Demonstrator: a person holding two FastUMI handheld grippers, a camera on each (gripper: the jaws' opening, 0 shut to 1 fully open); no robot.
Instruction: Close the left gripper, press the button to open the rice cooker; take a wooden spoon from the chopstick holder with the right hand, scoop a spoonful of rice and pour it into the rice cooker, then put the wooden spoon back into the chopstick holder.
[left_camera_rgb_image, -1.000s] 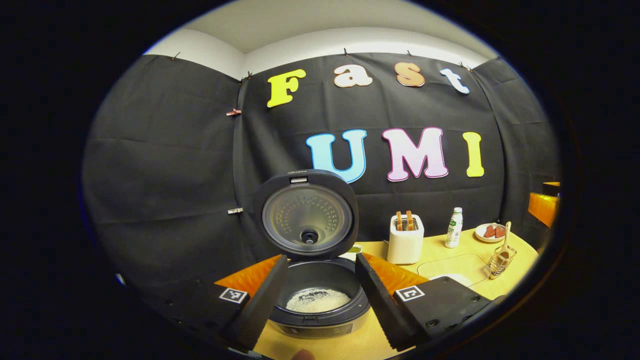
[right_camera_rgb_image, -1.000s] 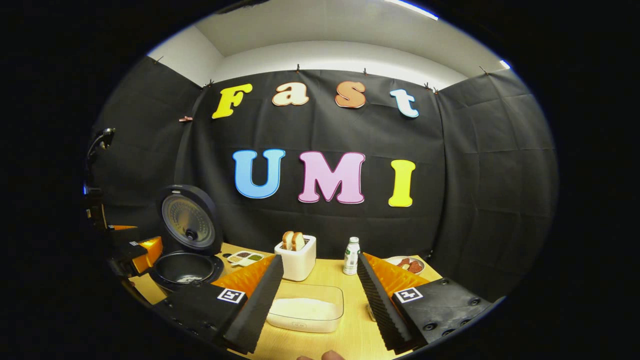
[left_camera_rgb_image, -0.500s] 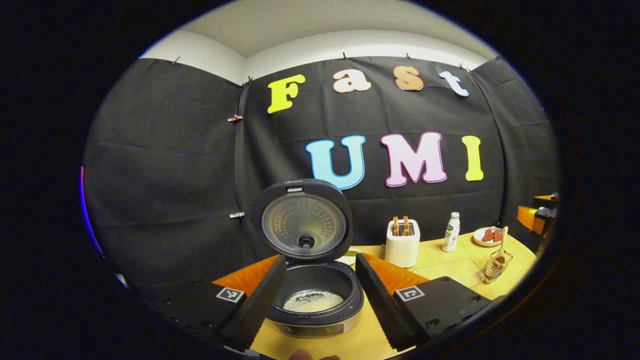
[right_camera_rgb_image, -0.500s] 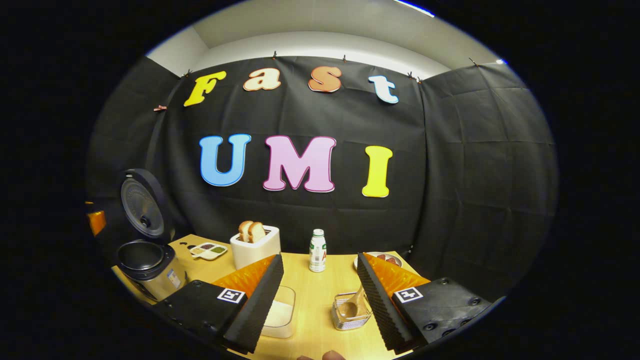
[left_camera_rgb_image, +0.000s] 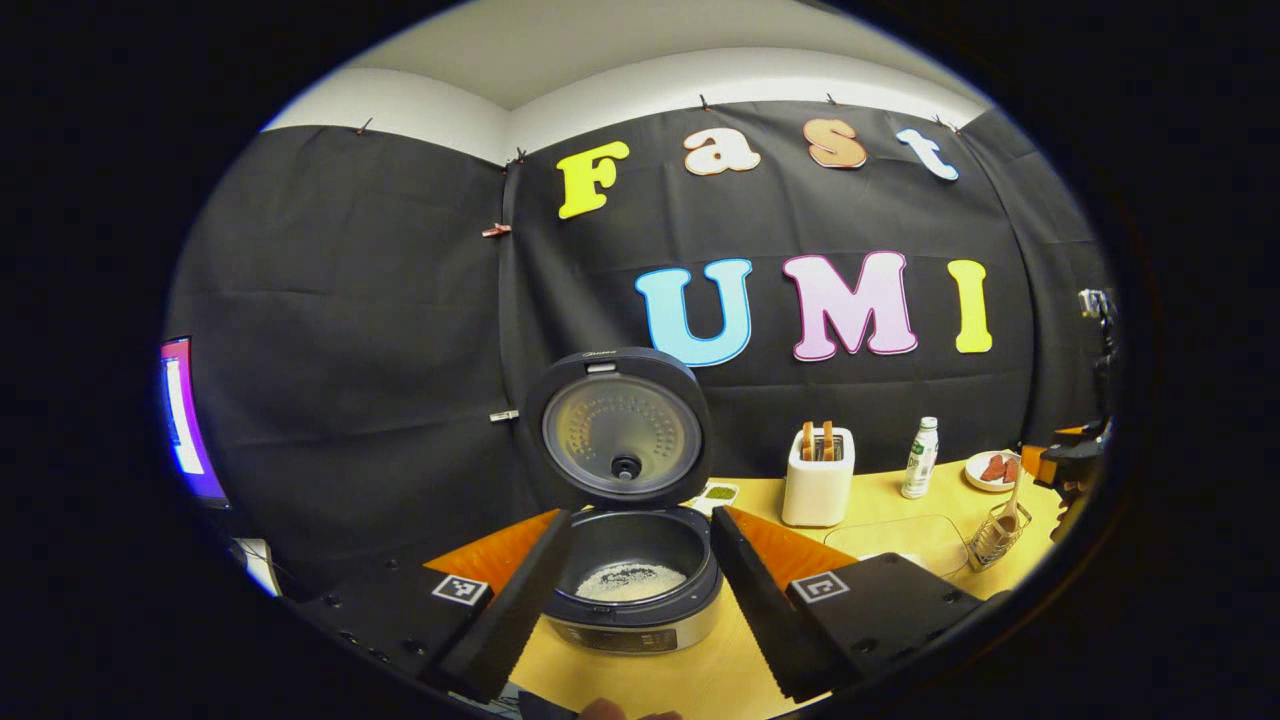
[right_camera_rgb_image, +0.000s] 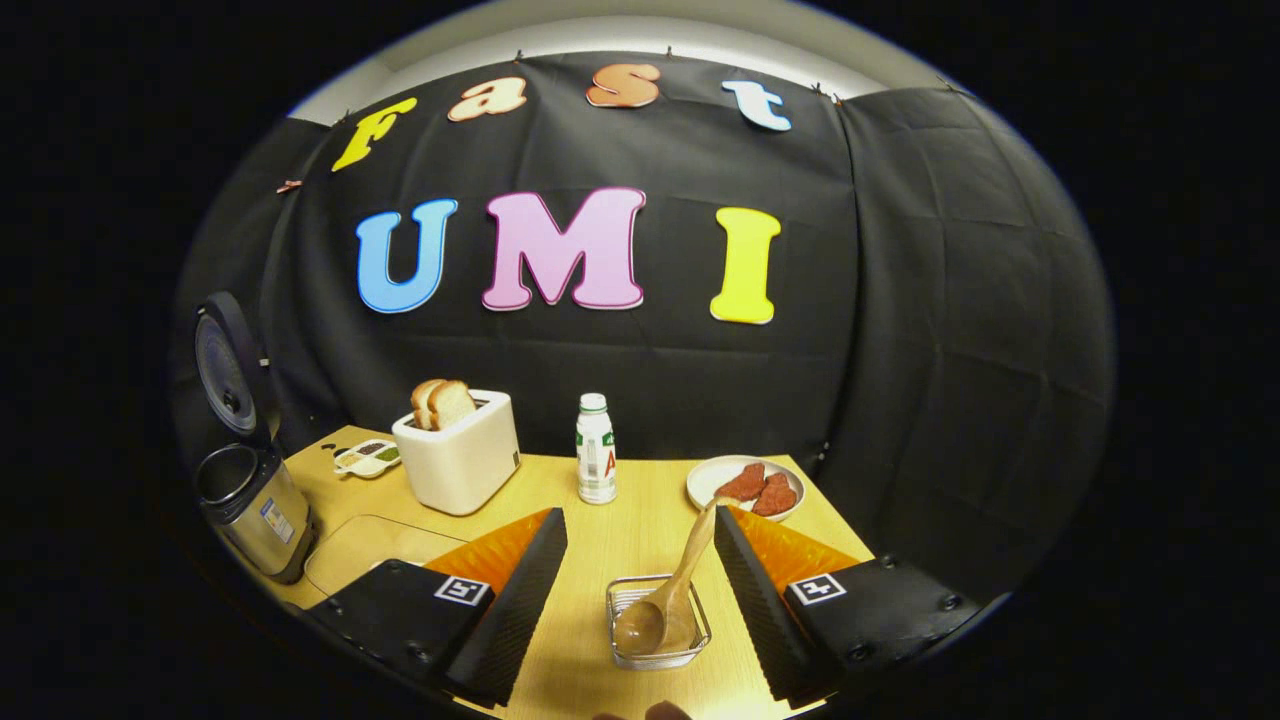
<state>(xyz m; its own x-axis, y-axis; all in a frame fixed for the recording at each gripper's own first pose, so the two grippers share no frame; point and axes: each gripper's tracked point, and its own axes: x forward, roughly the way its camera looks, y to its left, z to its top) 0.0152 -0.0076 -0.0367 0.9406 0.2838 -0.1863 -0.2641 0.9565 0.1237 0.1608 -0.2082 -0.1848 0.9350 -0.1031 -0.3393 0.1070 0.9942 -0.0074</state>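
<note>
The rice cooker (left_camera_rgb_image: 632, 600) stands with its lid (left_camera_rgb_image: 620, 430) raised, and white rice lies in its pot. My left gripper (left_camera_rgb_image: 641, 515) is open just in front of it, holding nothing. The cooker (right_camera_rgb_image: 250, 505) also appears at the far left of the right gripper view. A wooden spoon (right_camera_rgb_image: 668, 592) leans in the wire chopstick holder (right_camera_rgb_image: 700, 635), bowl down and handle tilted up to the right. My right gripper (right_camera_rgb_image: 638, 512) is open just short of the holder, and its fingers touch nothing. A clear rice box (right_camera_rgb_image: 370, 545) lies partly behind its left finger.
On the wooden table (right_camera_rgb_image: 620, 540) stand a white toaster (right_camera_rgb_image: 458, 450) with bread, a small bottle (right_camera_rgb_image: 596, 448), a plate of meat (right_camera_rgb_image: 745, 485) and a small sauce dish (right_camera_rgb_image: 368, 457). In the left gripper view the holder (left_camera_rgb_image: 998, 530) sits near the table's right edge.
My right gripper has swung right and dipped; the spoon holder now sits between its fingers. My left gripper has drifted back a little from the cooker. Both stayed open.
</note>
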